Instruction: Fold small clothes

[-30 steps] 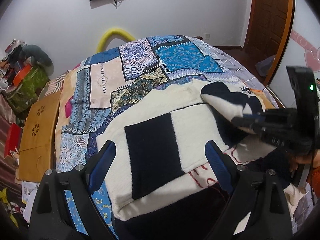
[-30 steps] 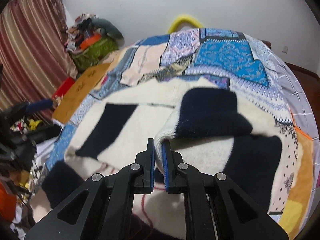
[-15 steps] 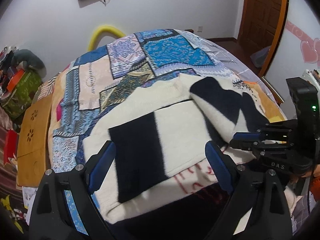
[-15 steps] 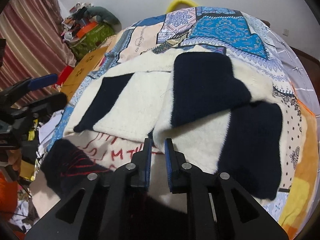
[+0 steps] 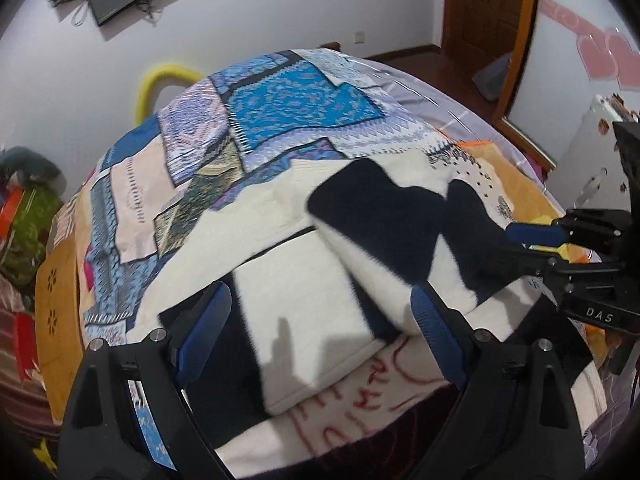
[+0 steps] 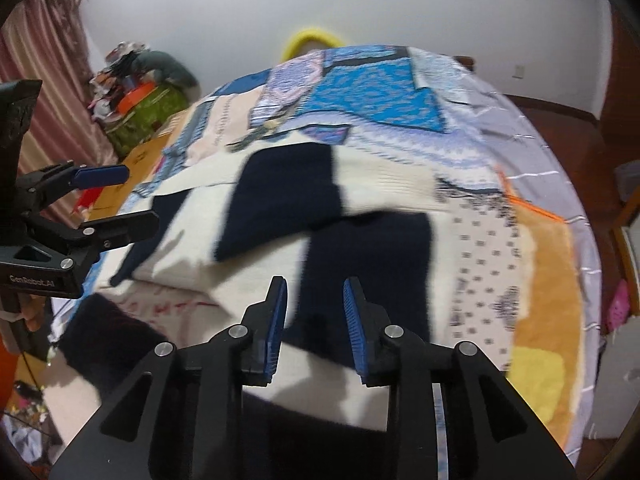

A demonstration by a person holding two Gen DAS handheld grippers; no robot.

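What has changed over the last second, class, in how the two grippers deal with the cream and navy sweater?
The right gripper, shut on the sweater sleeve a second ago, carried it across, laid it over the body and opened; nothing is between its fingers now. The left gripper stayed wide open above the sweater, holding nothing. The patchwork bedspread is unchanged.

Bed [image 5: 432,92] carries patchwork quilt [image 5: 304,100], blue, cream, orange panels, spread across top. Cream-and-navy sweater [image 5: 304,276] lies flat on quilt, near side, one sleeve [image 6: 288,196] folded over body. Red lettering on cream cloth [image 5: 360,412] at near edge.
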